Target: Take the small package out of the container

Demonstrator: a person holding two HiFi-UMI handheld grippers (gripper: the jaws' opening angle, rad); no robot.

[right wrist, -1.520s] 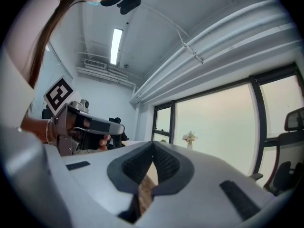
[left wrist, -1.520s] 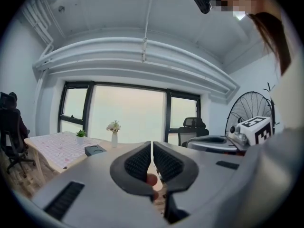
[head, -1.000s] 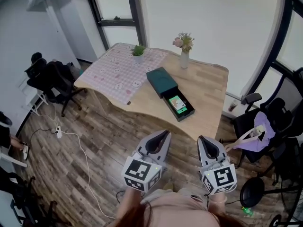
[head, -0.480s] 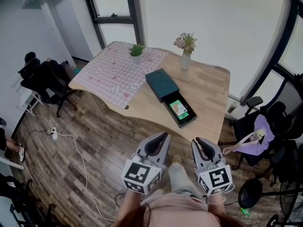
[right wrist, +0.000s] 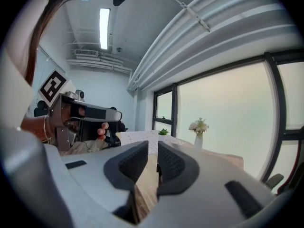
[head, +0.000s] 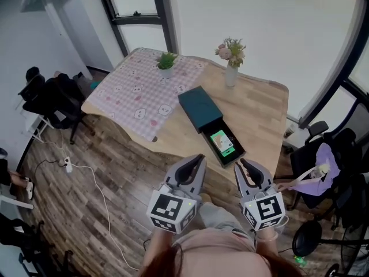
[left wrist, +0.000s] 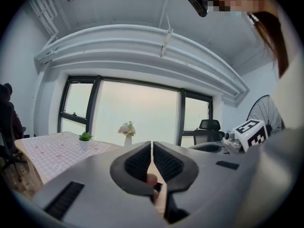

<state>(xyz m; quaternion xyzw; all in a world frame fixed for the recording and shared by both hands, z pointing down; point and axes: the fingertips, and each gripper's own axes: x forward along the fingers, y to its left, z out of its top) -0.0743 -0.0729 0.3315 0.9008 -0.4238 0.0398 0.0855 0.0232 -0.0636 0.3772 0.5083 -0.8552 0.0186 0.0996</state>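
Observation:
A dark teal box, the container (head: 199, 108), lies on the wooden table (head: 259, 108), its drawer (head: 233, 154) pulled out towards me. In the drawer lies the small green package (head: 221, 142). Both grippers hover over the floor just short of the table's near edge and point at the drawer. My left gripper (head: 199, 157) (left wrist: 152, 144) is shut with nothing in it. My right gripper (head: 241, 163) (right wrist: 153, 145) stands slightly open; its jaws have just been opening and nothing is between them.
A vase of flowers (head: 231, 74) and a small potted plant (head: 166, 62) stand at the table's far side, on and beside a pink checked cloth (head: 135, 91). Office chairs (head: 55, 105) stand left, another with a purple cloth (head: 323, 166) right. A cable (head: 95, 178) crosses the wooden floor.
Both grippers and the head camera have come nearer to the table; the drawer with the green package now lies just ahead of the jaw tips.

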